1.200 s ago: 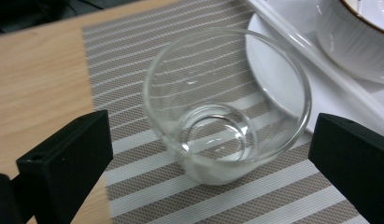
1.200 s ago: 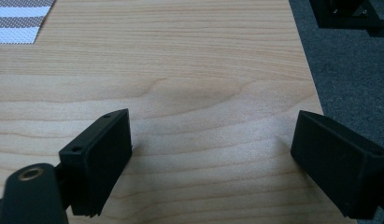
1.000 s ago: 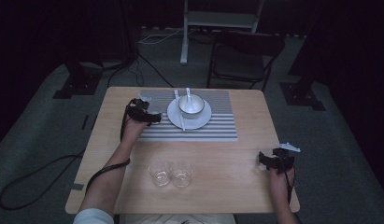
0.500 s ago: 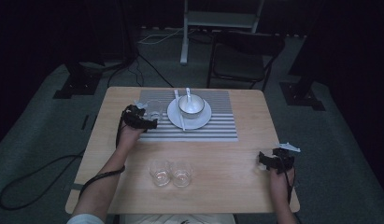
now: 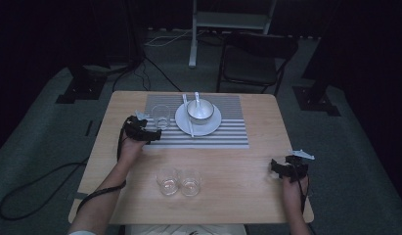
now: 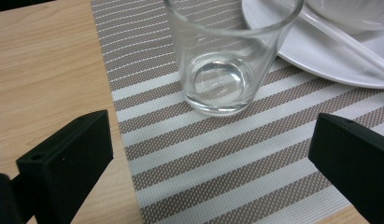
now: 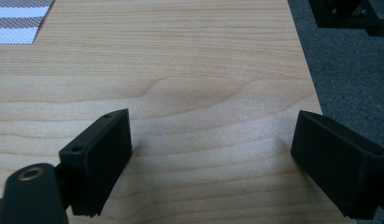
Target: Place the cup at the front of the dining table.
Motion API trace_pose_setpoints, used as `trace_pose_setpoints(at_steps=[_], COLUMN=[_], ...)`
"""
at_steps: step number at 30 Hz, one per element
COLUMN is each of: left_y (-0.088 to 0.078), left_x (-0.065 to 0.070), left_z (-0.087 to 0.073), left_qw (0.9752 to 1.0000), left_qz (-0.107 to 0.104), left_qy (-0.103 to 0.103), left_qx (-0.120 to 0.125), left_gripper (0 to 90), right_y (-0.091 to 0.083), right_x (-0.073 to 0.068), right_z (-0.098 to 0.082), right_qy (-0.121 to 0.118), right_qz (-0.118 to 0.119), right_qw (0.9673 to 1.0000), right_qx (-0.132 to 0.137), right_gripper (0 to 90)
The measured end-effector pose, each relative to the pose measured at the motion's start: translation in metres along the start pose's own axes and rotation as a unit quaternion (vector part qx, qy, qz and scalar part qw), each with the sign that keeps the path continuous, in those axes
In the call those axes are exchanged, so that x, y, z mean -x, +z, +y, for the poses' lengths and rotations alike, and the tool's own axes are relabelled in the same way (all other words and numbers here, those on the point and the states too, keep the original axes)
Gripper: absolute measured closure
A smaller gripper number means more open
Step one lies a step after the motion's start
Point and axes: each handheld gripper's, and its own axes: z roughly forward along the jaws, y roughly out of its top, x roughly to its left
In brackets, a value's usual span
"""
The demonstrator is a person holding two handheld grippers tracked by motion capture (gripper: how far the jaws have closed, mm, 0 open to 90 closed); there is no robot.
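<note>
An empty clear glass (image 5: pixel 160 116) stands upright on the left end of the striped placemat (image 5: pixel 228 134). My left gripper (image 5: pixel 148 131) sits just in front of it, open. In the left gripper view the glass (image 6: pixel 224 60) stands a little beyond my left gripper (image 6: pixel 213 154), touching neither jaw. A white plate (image 5: pixel 211 126) with a bowl (image 5: pixel 200 110) and a spoon (image 5: pixel 196 98) lies to the right of the glass. My right gripper (image 5: pixel 281 165) rests open near the table's right edge, and in the right gripper view my right gripper (image 7: pixel 213 140) holds nothing over bare wood.
Two more empty glasses (image 5: pixel 167 181) (image 5: pixel 190 182) stand side by side near the front of the wooden table (image 5: pixel 247 196). The table's right edge (image 7: pixel 304 70) drops to grey floor. A chair (image 5: pixel 252 63) stands behind the table.
My left gripper has drawn back toward the person and slightly left, leaving the glass standing on the placemat. The right gripper has not moved.
</note>
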Motion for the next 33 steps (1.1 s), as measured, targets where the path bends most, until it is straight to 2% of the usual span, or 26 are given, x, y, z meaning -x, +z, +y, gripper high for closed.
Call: trace_pose_setpoints(at_steps=[5,10,12,18,21,28,33], left_y=[-0.005,-0.01,-0.012,-0.02,-0.024,-0.032,-0.037], left_x=[-0.003,-0.006,-0.006,-0.005,-0.004,-0.005,-0.008], left_z=[-0.008,-0.016,-0.018,-0.028,-0.033,-0.044,-0.054], left_qw=[0.9999,0.9997,0.9997,0.9995,0.9996,0.9994,0.9994], left_qz=[-0.002,-0.012,-0.008,-0.016,-0.013,-0.025,-0.024], left_qy=[-0.008,-0.018,-0.014,-0.012,-0.001,-0.01,-0.014], left_qx=[0.009,0.015,0.016,0.024,0.023,0.023,0.021], left_gripper=[0.4,0.4,0.4,0.4,0.4,0.4,0.4], right_y=[0.0,0.0,0.0,0.0,0.0,0.0,0.0], right_x=[0.0,0.0,0.0,0.0,0.0,0.0,0.0], right_z=[0.0,0.0,0.0,0.0,0.0,0.0,0.0], right_qy=[0.0,0.0,0.0,0.0,0.0,0.0,0.001], right_qz=[0.0,0.0,0.0,0.0,0.0,0.0,-0.001], right_qw=[1.0,1.0,1.0,1.0,1.0,1.0,1.0], right_qx=[0.0,0.0,0.0,0.0,0.0,0.0,0.0], right_gripper=[11.8,11.8,11.8,11.8,11.8,11.8,11.8])
